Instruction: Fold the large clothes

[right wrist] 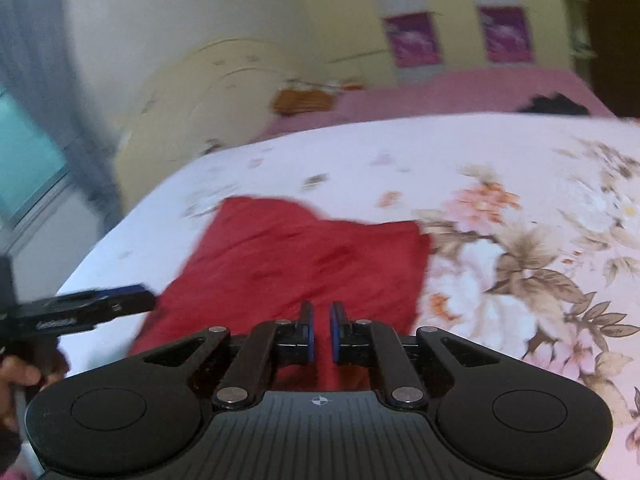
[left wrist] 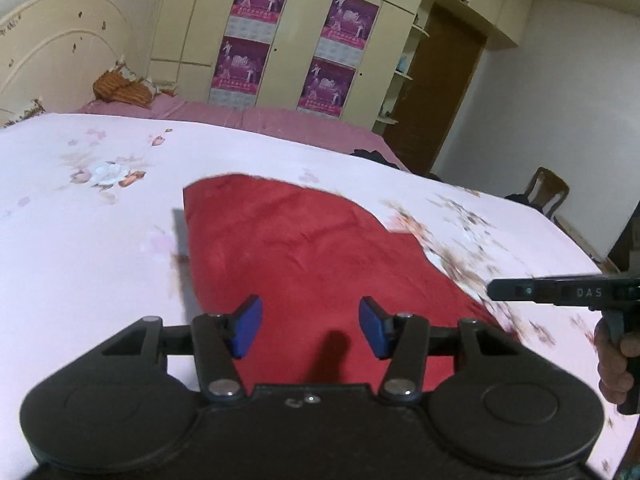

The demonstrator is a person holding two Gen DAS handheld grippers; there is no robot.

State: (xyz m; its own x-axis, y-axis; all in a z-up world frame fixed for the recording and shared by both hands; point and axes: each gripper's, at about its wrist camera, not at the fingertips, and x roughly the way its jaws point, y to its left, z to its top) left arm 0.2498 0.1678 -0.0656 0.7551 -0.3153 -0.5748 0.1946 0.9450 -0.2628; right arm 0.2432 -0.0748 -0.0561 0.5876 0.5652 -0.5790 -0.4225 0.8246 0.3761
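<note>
A: Red garment [left wrist: 316, 248], what's it like to handle?

B: Soft, light, floppy, I'd judge. Thin knit or fleece, creases all over, it lies flat on the bed [left wrist: 80, 240] over the floral sheet [right wrist: 520, 248]. It would sag from any single pinch, so take it at two corners or along one edge.

A: Where is it relative to the tongs?

B: Straight ahead of and below both. In the left wrist view it starts right under the left tongs [left wrist: 310, 328] and runs away from them. Same in the right wrist view, ahead of the right tongs [right wrist: 321, 332].

A: State of the tongs?

B: Left ones stand spread, nothing between the blue pads [left wrist: 249, 326], cloth only behind them. Right ones are pressed nearly together, a slim gap, no cloth pinched that I can see.

A: Long axis?

B: Runs away from the tongs, near edge at the bed's edge, far edge toward the headboard [left wrist: 60, 48]. Far right corner looks rounded or cut away in the left view. Which end is the collar I can't tell, too blurred.

A: Best hold?

B: The two near corners, one per tongs, I reckon.
</note>
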